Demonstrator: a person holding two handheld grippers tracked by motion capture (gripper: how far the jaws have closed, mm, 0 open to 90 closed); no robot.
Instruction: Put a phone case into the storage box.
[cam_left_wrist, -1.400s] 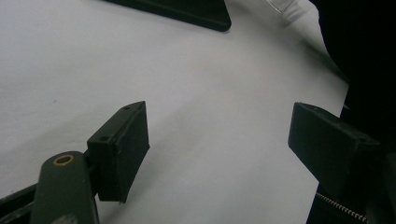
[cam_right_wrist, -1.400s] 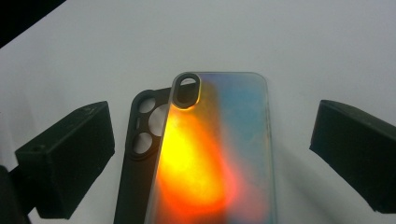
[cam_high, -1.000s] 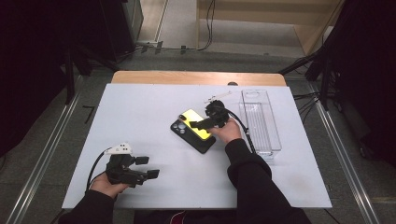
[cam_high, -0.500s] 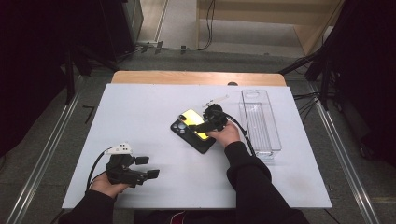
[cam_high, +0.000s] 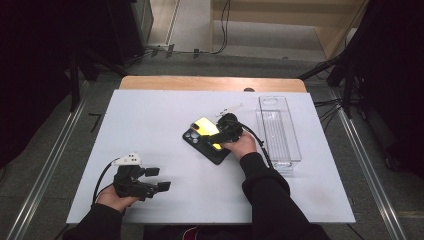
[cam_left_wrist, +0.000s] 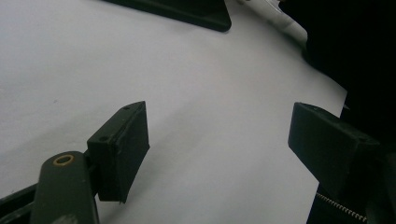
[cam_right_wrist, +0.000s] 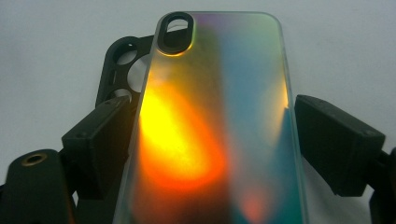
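Iridescent translucent phone case (cam_right_wrist: 219, 126) lay atop a black phone case (cam_high: 206, 145), pinched edgewise by the right gripper (cam_high: 226, 131) for lifting; the left gripper (cam_left_wrist: 219, 154) idled, jaws spread.

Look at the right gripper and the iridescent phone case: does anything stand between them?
Nothing visible does. The right gripper has just been closing around the iridescent phone case, which lies on the black phone case.

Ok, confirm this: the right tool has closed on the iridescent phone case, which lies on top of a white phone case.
One thing is wrong: the case underneath is black, not white, as the high view shows. The right tool has just been closing, its pads against the iridescent phone case.
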